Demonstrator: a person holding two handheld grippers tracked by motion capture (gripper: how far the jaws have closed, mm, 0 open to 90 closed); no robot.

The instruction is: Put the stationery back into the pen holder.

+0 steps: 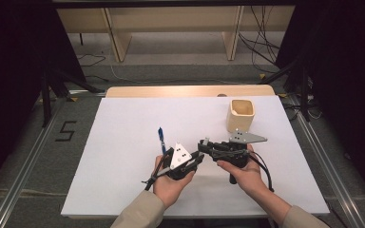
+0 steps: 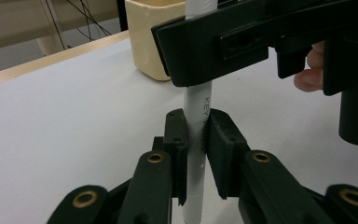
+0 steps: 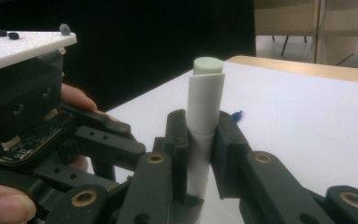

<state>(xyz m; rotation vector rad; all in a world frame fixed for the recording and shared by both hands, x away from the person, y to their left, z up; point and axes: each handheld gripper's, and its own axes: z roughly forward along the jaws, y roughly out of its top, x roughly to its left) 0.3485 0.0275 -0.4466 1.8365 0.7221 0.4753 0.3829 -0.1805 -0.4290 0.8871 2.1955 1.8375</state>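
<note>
Above the white desk [image 1: 123, 142], near the cup [image 1: 241, 115]: white pen [image 2: 196, 140] clamped by left gripper [image 2: 196, 140] and right gripper [image 3: 200, 140].
Could slip or bend if pulled off-axis, both jaws narrow on it.

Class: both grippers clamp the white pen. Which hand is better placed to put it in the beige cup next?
Right, probably: the right gripper is shut on the white pen, and the beige cup stands just beyond it.

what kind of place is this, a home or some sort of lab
Most likely a lab or recording room: a white-topped table on metal floor rails, loose cables behind it, and dark curtains at both sides.
</note>
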